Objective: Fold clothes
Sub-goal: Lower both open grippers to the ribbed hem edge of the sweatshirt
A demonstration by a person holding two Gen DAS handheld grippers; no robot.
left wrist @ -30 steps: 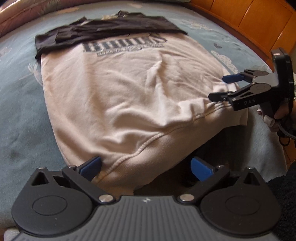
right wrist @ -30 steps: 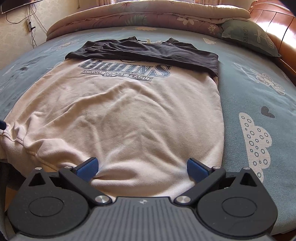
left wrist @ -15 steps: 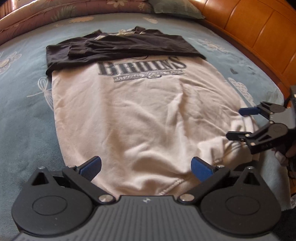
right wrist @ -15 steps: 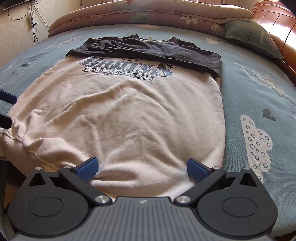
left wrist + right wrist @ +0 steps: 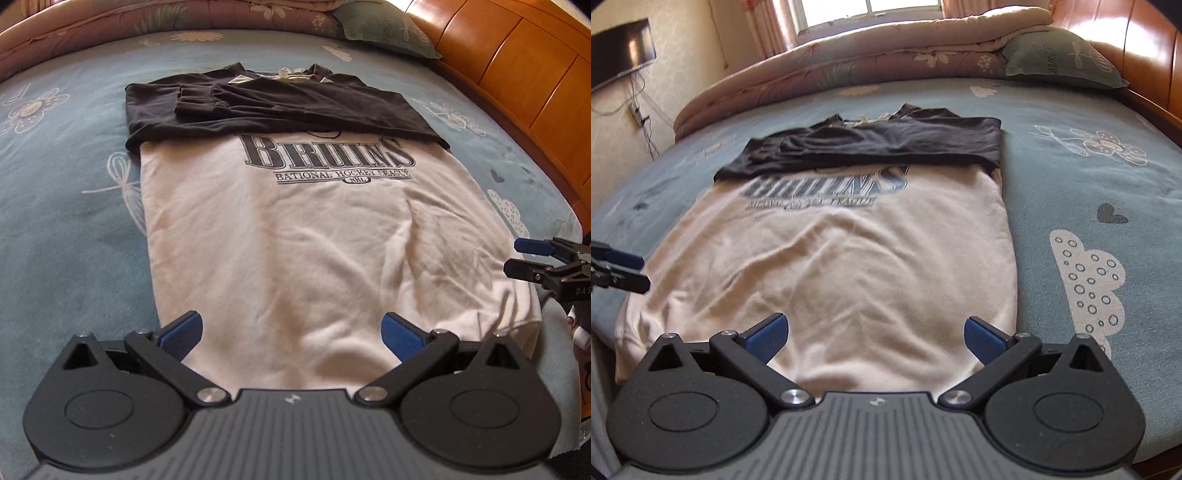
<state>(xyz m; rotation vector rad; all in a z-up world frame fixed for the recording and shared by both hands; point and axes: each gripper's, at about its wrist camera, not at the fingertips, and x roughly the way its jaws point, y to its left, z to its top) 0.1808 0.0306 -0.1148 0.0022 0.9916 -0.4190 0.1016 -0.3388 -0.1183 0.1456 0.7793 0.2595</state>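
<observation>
A cream sweatshirt (image 5: 306, 236) with dark "BRUINS" lettering lies flat on the bed, its black sleeves (image 5: 280, 107) folded across the chest. My left gripper (image 5: 291, 332) hovers open over the near hem, with nothing between its blue pads. In the right wrist view the same sweatshirt (image 5: 842, 266) spreads ahead, and my right gripper (image 5: 873, 334) is open above the hem near the right edge. The right gripper (image 5: 521, 254) also shows at the right edge of the left wrist view, beside the hem corner. The left gripper (image 5: 628, 271) peeks in at the left of the right wrist view.
The bed's blue sheet (image 5: 1089, 206) with flower and cloud prints surrounds the garment. A rolled quilt (image 5: 849, 70) and a green pillow (image 5: 1060, 59) lie at the far end. A wooden headboard (image 5: 517, 62) runs along the right. A wall TV (image 5: 620, 51) hangs at left.
Both grippers have pulled back and risen from the hem, showing more of the bed. The lifted hem corner now lies flat. The right gripper let go of the hem edge.
</observation>
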